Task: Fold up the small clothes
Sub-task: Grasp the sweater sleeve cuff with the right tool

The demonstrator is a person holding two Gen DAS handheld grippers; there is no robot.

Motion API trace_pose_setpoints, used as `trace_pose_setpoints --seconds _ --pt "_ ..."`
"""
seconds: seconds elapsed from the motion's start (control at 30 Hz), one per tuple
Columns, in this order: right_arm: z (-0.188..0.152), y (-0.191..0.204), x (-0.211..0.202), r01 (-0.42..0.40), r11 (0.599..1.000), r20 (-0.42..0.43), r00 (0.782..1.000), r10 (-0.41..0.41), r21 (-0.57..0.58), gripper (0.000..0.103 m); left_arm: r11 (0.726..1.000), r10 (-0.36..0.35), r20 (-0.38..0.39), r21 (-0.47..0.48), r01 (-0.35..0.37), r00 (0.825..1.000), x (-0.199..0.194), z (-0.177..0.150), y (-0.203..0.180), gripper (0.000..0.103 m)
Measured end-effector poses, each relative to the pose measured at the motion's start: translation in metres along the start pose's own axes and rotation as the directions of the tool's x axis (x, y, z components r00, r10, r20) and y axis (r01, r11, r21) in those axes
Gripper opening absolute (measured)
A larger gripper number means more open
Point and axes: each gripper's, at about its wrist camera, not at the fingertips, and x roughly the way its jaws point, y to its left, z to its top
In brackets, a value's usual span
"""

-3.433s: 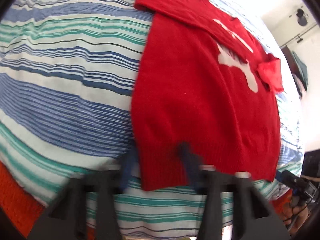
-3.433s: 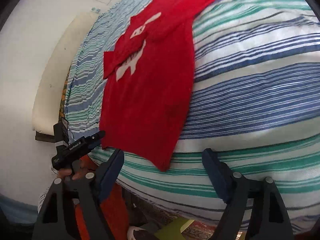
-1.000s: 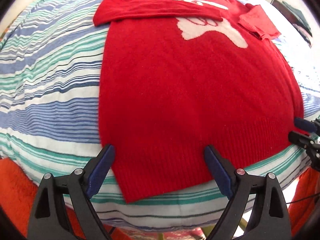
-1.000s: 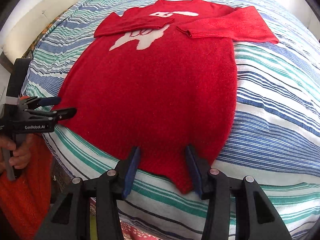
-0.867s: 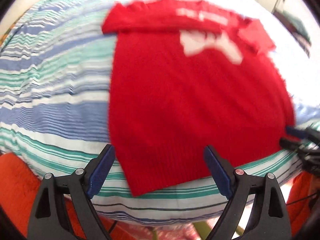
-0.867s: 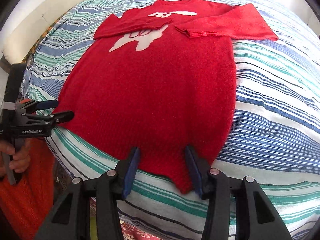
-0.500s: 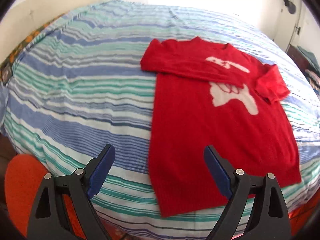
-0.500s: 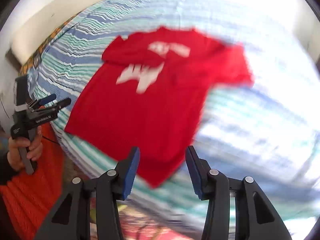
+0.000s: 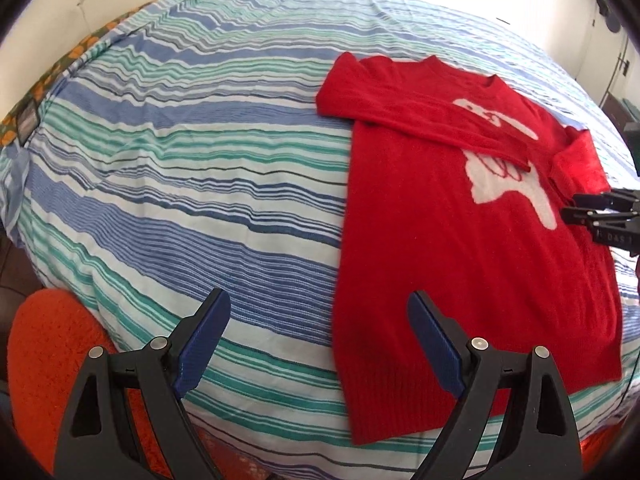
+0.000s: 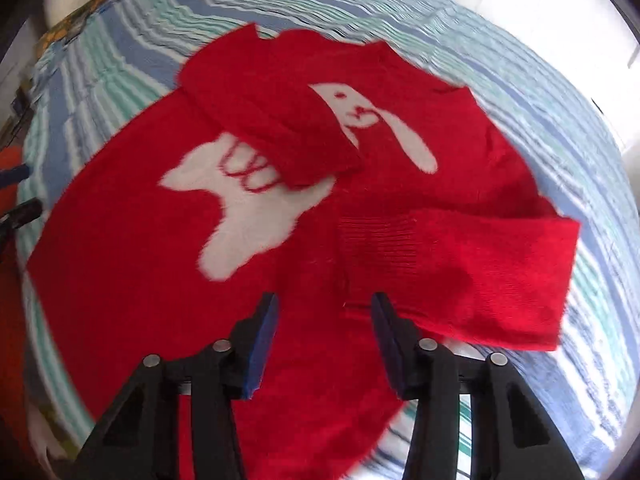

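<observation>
A small red sweater [image 9: 460, 232] with a white rabbit design lies flat on the striped bedspread [image 9: 180, 152], both sleeves folded across its chest. My left gripper [image 9: 318, 332] is open and empty, held above the bed near the sweater's lower left corner. My right gripper [image 10: 324, 320] is open and empty, hovering just above the sweater [image 10: 168, 280] beside the cuff of the folded right sleeve [image 10: 472, 264]. The right gripper also shows at the right edge of the left wrist view [image 9: 576, 206].
The bed's near edge runs below the sweater's hem. An orange fuzzy cushion [image 9: 44, 352] sits at the lower left beside the bed. A patterned cloth [image 9: 64, 64] lies along the bed's far left edge. White walls stand behind.
Both grippers have let go of the hem and lifted away. The left has pulled back and to the left. The right has moved up over the sweater toward the right sleeve.
</observation>
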Motion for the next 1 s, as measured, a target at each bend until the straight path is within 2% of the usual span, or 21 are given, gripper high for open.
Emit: trace_pose_setpoints --seconds 0.03,0.1,0.13,0.23,0.33,0.37,0.43,0.57,0.67,0.77,0.83,0.87,0.9,0.97,1.0 --pt "-0.001 -0.007 0.005 -0.005 0.999 0.007 1.000 0.005 0.038 0.041 1.000 0.003 -0.007 0.001 -0.003 1.000 0.002 0.000 -0.001 0.091" --pt "-0.005 -0.024 0.007 -0.036 0.992 0.018 0.999 0.034 0.117 0.010 1.000 0.012 -0.016 0.013 -0.012 1.000 0.005 0.000 -0.004 0.091" --pt "-0.007 -0.032 0.001 -0.053 0.987 0.041 0.998 0.048 0.150 0.008 1.000 0.014 -0.018 0.021 -0.014 1.000 0.006 0.000 -0.005 0.091" --pt "-0.016 -0.064 -0.033 -0.038 0.975 0.130 0.992 0.009 0.220 0.007 0.999 0.014 -0.014 0.038 -0.014 1.000 0.005 0.000 -0.010 0.091" --pt "-0.040 -0.132 -0.078 -0.015 0.921 0.225 0.971 -0.079 0.388 0.007 0.999 0.014 0.002 0.046 -0.014 1.000 -0.001 -0.001 -0.012 0.091" --pt "-0.053 -0.163 -0.093 0.000 0.886 0.242 0.962 -0.127 0.463 0.007 0.999 0.015 0.006 0.048 -0.015 1.000 -0.003 -0.001 -0.012 0.091" --pt "-0.092 -0.229 -0.117 0.036 0.778 0.237 0.943 -0.235 0.628 0.007 0.999 0.021 0.009 0.050 -0.022 1.000 -0.006 -0.001 -0.013 0.091" --pt "-0.172 -0.324 -0.129 0.068 0.550 0.140 0.934 -0.328 0.833 0.007 0.998 0.037 -0.008 0.055 -0.036 0.999 -0.004 -0.001 -0.018 0.091" --pt "-0.212 -0.355 -0.114 0.040 0.458 0.106 0.952 -0.288 0.888 0.007 0.997 0.043 -0.032 0.068 -0.040 0.999 0.000 -0.002 -0.025 0.091" --pt "-0.232 -0.364 -0.092 -0.055 0.410 0.143 0.972 -0.188 0.910 0.008 0.994 0.056 -0.041 0.094 -0.052 0.998 0.000 -0.004 -0.033 0.091" --pt "-0.244 -0.365 -0.077 -0.111 0.350 0.167 0.976 -0.137 0.930 0.009 0.993 0.061 -0.039 0.107 -0.057 0.997 -0.002 -0.005 -0.036 0.091" --pt "-0.253 -0.366 -0.072 -0.153 0.306 0.197 0.973 -0.120 0.940 0.015 0.992 0.065 -0.036 0.112 -0.060 0.997 -0.003 -0.005 -0.038 0.091" --pt "-0.263 -0.367 -0.070 -0.193 0.261 0.228 0.967 -0.112 0.946 0.027 0.991 0.069 -0.034 0.116 -0.065 0.997 -0.003 -0.005 -0.039 0.091" --pt "-0.283 -0.366 -0.069 -0.303 0.145 0.320 0.940 -0.116 0.942 0.039 0.991 0.074 -0.036 0.117 -0.070 0.997 -0.002 -0.005 -0.039 0.091" --pt "-0.291 -0.363 -0.068 -0.346 0.106 0.357 0.927 -0.115 0.932 0.040 0.991 0.077 -0.041 0.117 -0.072 0.996 -0.001 -0.005 -0.040 0.091"
